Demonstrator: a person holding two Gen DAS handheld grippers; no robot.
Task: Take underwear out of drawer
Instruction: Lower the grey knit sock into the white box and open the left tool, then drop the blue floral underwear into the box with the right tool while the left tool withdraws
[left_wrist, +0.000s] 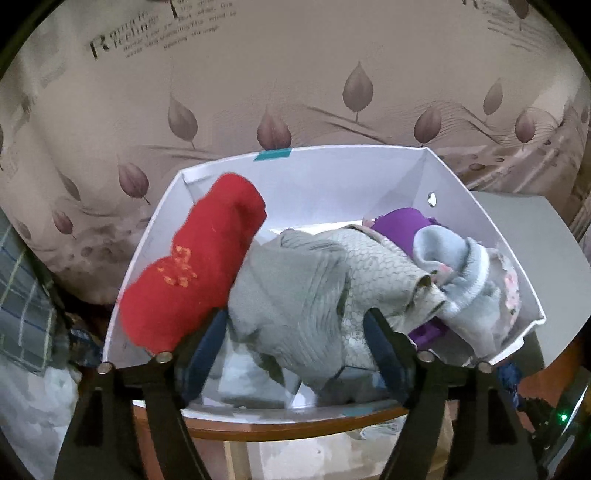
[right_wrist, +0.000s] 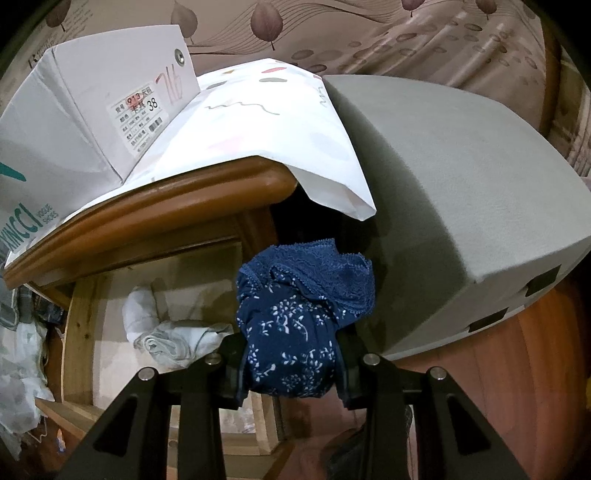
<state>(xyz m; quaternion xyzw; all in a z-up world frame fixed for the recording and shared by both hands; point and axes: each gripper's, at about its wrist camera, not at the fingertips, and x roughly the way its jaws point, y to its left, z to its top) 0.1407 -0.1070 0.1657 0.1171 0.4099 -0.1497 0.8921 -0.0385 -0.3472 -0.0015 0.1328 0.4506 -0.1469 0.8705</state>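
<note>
In the left wrist view a grey underwear (left_wrist: 314, 280) lies crumpled in the white shoe box (left_wrist: 369, 151), beside a red garment (left_wrist: 195, 266). My left gripper (left_wrist: 295, 321) straddles the grey piece with its fingers spread wide and not squeezing it, so it is open. In the right wrist view my right gripper (right_wrist: 291, 365) is shut on a bunched dark blue floral underwear (right_wrist: 295, 332) with a lace edge, held in the air in front of the open wooden drawer (right_wrist: 85, 332). White and pale garments (right_wrist: 166, 332) lie in the drawer.
The box also holds a purple piece (left_wrist: 402, 225) and a pale blue-grey garment (left_wrist: 454, 273). It stands on a white sheet (right_wrist: 277, 129) over the brown cabinet top (right_wrist: 184, 199). A big grey block (right_wrist: 461, 184) sits to the right, and a leaf-patterned cloth (left_wrist: 258, 92) behind.
</note>
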